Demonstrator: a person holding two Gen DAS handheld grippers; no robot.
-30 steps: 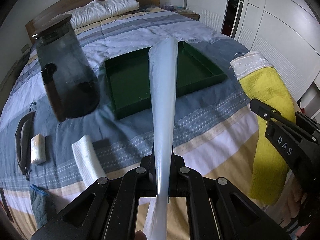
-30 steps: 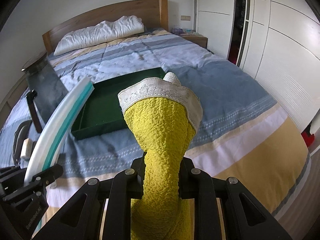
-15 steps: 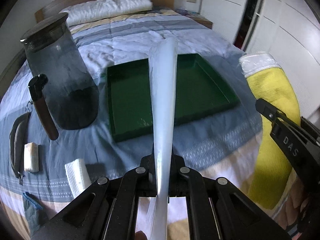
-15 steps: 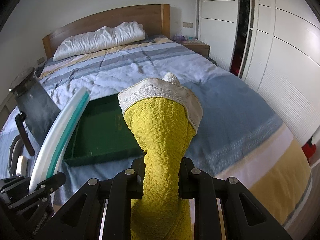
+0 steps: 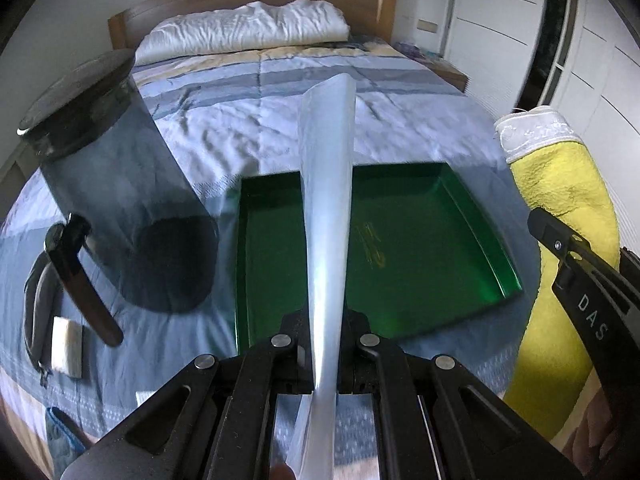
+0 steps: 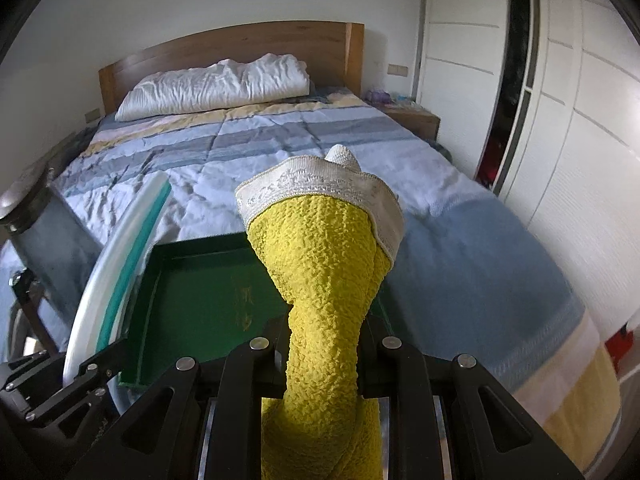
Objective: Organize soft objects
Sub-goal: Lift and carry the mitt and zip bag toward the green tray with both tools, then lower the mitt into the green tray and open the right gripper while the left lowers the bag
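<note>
My left gripper (image 5: 325, 354) is shut on a thin, flat white sheet with a teal edge (image 5: 326, 216); it stands up from the jaws and arcs over the green tray (image 5: 404, 248) on the bed. The same sheet (image 6: 120, 276) and the left gripper (image 6: 60, 388) appear at the left of the right wrist view. My right gripper (image 6: 322, 354) is shut on a yellow towel with a white lace hem (image 6: 324, 264), held up above the near right part of the tray (image 6: 200, 300). In the left wrist view the towel (image 5: 560, 208) hangs at the right edge.
A dark smoked-glass pitcher (image 5: 120, 200) with a lid stands left of the tray. A grey pouch (image 5: 38, 312), a small white folded cloth (image 5: 66, 346) and a blue cloth (image 5: 60, 436) lie at near left. Pillows (image 6: 216, 84), headboard and wardrobe doors (image 6: 560, 100) border the bed.
Both grippers have moved forward over the bed toward the tray, each keeping its hold; the tray and pitcher look nearer and larger, and the white roll near the left gripper has dropped out of view.
</note>
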